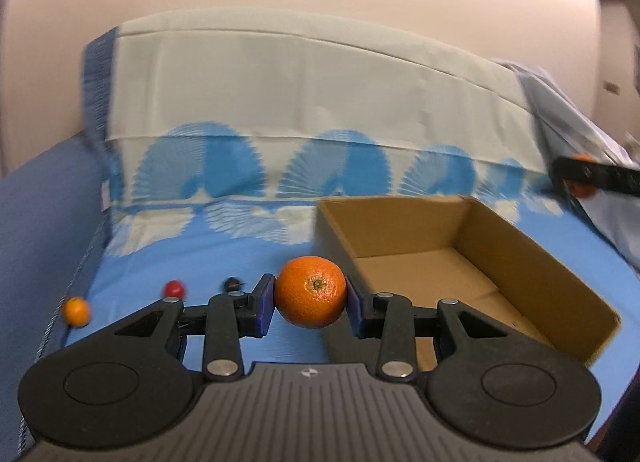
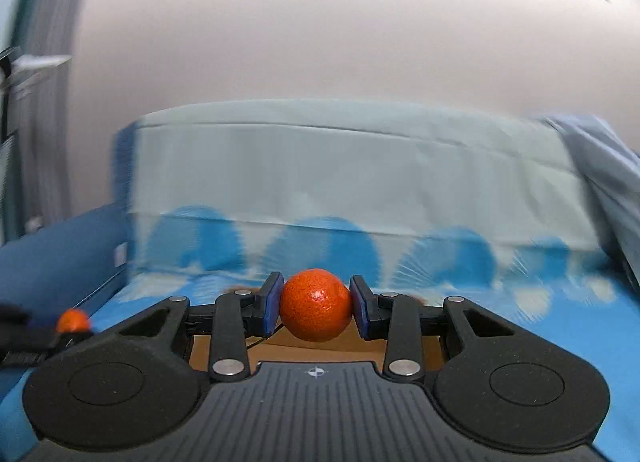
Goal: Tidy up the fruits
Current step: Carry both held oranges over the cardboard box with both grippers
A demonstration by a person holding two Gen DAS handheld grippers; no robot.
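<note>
A mandarin (image 1: 311, 292) was clamped in the left gripper (image 1: 310, 304) jaws, another mandarin (image 2: 315, 304) in the right gripper (image 2: 316, 306). The cardboard box (image 1: 540, 262) at right appeared empty; three small fruits (image 1: 175, 288), seemingly, remained at lower left.

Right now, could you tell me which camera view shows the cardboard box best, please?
The left wrist view: the cardboard box shows open and empty, walls and floor visible. The right wrist view shows only a brown strip under the gripper's fingers.

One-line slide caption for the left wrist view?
Left gripper holds a mandarin beside an empty cardboard box on a blue bedsheet, small fruits left behind.
</note>
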